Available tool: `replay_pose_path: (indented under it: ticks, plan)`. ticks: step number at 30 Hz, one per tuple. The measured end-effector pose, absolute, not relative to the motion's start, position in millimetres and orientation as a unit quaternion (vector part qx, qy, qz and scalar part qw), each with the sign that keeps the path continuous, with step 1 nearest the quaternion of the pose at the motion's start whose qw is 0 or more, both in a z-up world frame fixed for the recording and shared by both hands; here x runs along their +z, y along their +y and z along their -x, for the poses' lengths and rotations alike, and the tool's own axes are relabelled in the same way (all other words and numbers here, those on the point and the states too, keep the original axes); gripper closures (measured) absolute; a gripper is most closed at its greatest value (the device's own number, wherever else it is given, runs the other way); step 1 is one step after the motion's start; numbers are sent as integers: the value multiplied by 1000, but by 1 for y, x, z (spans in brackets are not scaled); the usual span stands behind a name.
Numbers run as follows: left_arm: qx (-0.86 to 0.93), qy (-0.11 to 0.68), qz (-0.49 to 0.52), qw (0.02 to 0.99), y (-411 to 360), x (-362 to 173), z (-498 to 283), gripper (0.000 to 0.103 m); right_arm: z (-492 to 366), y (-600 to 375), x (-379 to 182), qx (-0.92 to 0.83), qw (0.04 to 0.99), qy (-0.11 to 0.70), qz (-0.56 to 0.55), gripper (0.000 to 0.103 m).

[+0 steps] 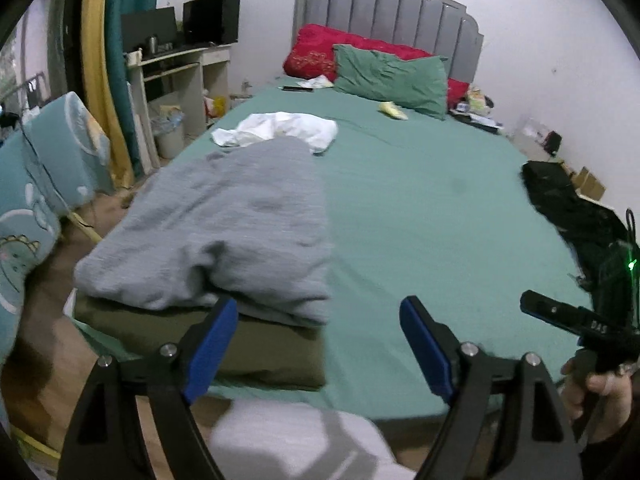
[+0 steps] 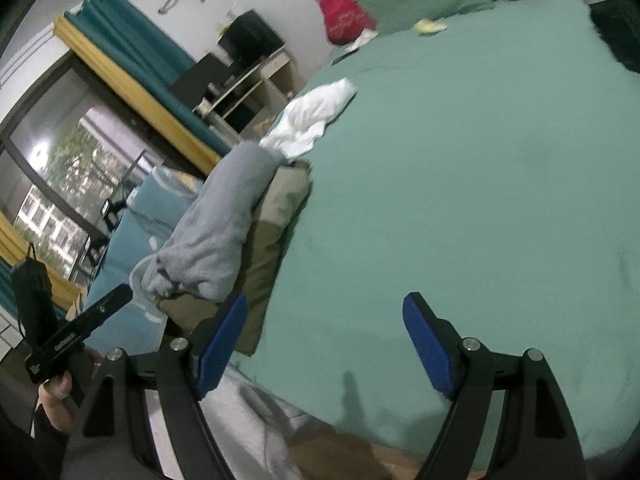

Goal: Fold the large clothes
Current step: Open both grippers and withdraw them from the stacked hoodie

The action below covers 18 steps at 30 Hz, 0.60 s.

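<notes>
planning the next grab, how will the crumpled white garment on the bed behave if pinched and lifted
The white garment looks thin and rumpled, so probably floppy, draping from one pinch. Likely light. It touches the grey garment, so it may drag that edge slightly.

White letters "DAS" on the right gripper
</notes>
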<state>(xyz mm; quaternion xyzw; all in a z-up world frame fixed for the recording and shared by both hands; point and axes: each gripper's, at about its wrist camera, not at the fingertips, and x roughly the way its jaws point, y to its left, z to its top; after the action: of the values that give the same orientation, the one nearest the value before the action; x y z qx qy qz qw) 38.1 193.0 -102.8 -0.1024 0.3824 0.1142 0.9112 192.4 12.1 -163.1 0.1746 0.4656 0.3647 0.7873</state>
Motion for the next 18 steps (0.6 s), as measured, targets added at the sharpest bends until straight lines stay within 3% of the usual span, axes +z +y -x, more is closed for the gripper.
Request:
replay_pose_path:
  ticks: [10, 13, 18]
  plan:
    - [109, 355, 67, 926, 141, -70, -45, 19, -195, -70, -126, 320, 821, 425, -207, 24]
    - [115, 335, 48, 934, 126, -54, -44, 9, -196, -95, -112, 306, 833, 411, -206, 23]
    - [117, 295, 28, 948, 107, -27, -37, 4, -189, -131, -79, 276, 862, 377, -195, 20]
